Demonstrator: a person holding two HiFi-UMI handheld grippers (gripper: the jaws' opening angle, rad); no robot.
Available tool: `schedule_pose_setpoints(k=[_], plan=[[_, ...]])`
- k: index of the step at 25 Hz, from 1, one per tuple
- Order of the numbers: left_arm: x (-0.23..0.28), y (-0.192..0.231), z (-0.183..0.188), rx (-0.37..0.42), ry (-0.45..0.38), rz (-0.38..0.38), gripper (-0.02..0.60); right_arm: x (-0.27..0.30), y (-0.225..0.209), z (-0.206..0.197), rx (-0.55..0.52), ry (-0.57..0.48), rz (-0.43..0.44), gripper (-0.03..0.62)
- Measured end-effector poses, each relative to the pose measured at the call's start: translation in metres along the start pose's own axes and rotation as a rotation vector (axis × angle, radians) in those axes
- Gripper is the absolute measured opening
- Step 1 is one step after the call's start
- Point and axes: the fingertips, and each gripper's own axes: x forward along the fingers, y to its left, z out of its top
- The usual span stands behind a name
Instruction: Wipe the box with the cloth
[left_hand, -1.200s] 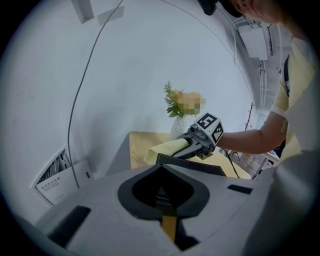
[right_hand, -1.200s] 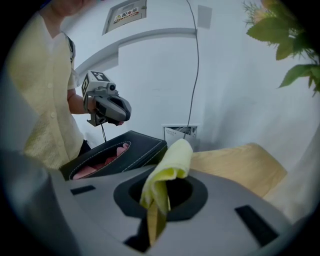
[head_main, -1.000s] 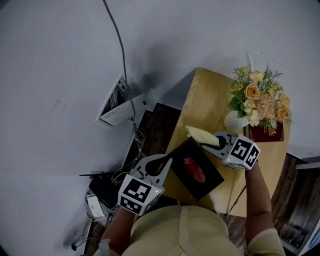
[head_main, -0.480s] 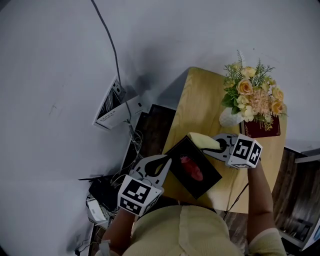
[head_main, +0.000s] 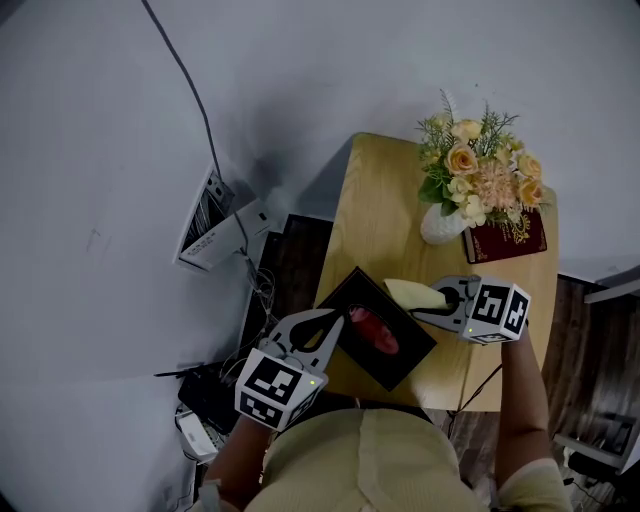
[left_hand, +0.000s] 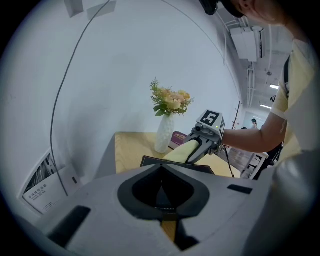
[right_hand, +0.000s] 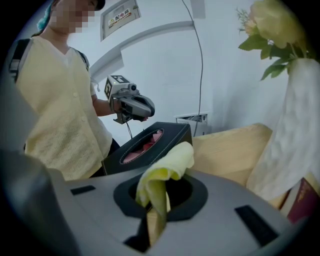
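Observation:
A black tissue box (head_main: 398, 352) with red tissue in its slot lies at the near left of a small wooden table (head_main: 380, 215). My right gripper (head_main: 428, 301) is shut on a folded yellow cloth (head_main: 408, 292) and holds it against the box's far right edge. From the right gripper view the cloth (right_hand: 167, 167) bulges out of the jaws just in front of the box (right_hand: 172, 132). My left gripper (head_main: 336, 322) is shut, its tips at the box's left edge; the left gripper view shows the box (left_hand: 150, 161) directly beyond them.
A white vase (head_main: 440, 225) of yellow flowers (head_main: 480, 175) and a dark red book (head_main: 505, 240) stand at the table's far right. On the floor to the left, a white device (head_main: 215, 225) leans on the wall above tangled cables (head_main: 255, 295).
My right gripper has slid the cloth along the box's far edge, from its far corner towards the right side. The left gripper has stayed at the box.

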Motion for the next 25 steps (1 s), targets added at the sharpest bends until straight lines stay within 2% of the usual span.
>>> schedule_pose_setpoints(k=[16, 25], plan=[[0.026, -0.034, 0.005, 0.074, 0.027, -0.161, 0.021, -0.035, 0.041, -0.036, 0.132, 0.021, -0.083, 0.035], [0.038, -0.051, 0.009, 0.101, 0.030, -0.224, 0.021, -0.048, 0.054, -0.050, 0.172, 0.038, -0.136, 0.035]])
